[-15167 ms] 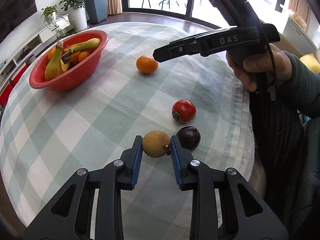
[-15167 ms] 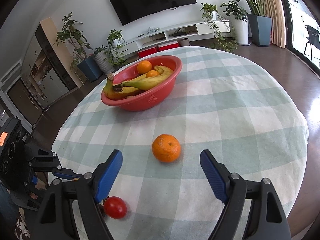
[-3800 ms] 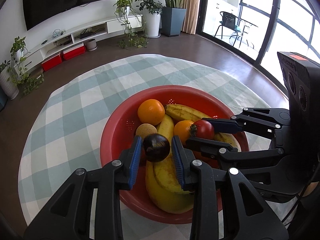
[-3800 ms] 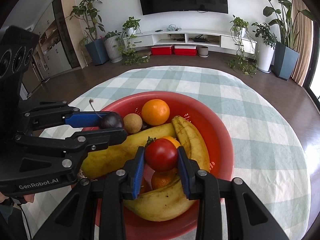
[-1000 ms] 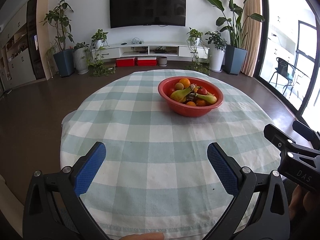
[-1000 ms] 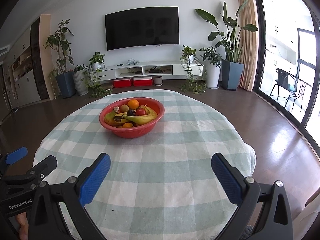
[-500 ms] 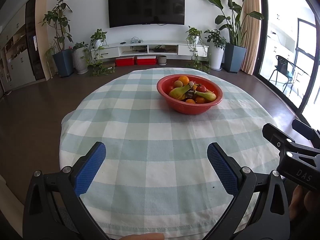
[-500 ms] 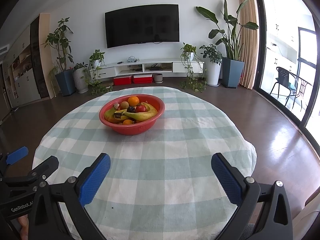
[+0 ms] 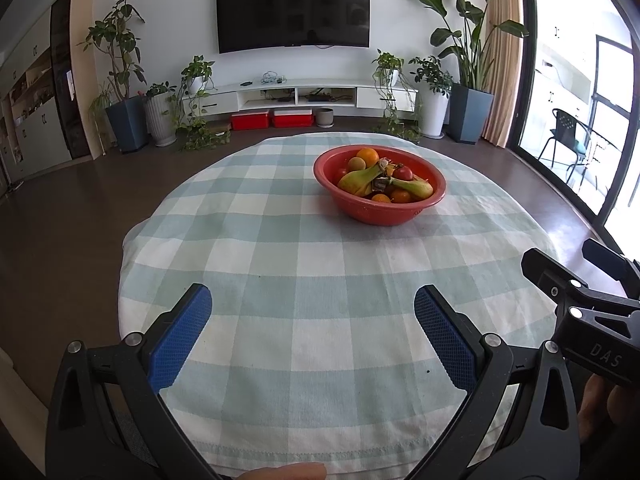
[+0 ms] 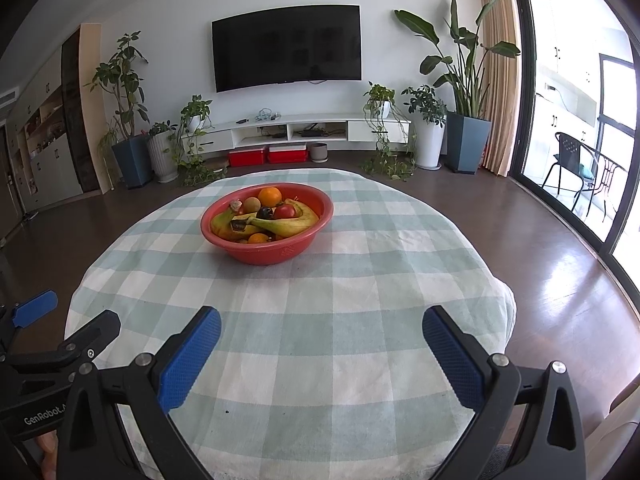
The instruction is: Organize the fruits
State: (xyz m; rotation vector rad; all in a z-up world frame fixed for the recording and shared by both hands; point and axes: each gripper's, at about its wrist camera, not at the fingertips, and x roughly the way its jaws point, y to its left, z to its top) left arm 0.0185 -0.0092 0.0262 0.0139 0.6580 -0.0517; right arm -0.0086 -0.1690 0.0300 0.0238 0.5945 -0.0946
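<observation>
A red bowl [image 9: 380, 210] stands on the far part of the round table [image 9: 280, 264] with its checked cloth. It holds bananas [image 9: 356, 182], oranges [image 9: 368, 156], a red tomato [image 9: 403, 173] and a brown round fruit [image 9: 355, 164]. In the right wrist view the bowl [image 10: 267, 254] also shows a dark plum [image 10: 264, 213]. My left gripper [image 9: 313, 330] is open and empty over the near edge of the table. My right gripper [image 10: 321, 354] is open and empty, level with it on its right.
The right gripper's body [image 9: 580, 312] shows at the right edge of the left wrist view. The left gripper's body [image 10: 44, 344] shows at the left edge of the right wrist view. Behind the table are a TV wall unit [image 9: 296, 96] and potted plants [image 9: 468, 92].
Both grippers have drifted slightly nearer the bowl, still wide open. Earlier they held the plum and tomato over the bowl; both fruits now lie in it.
</observation>
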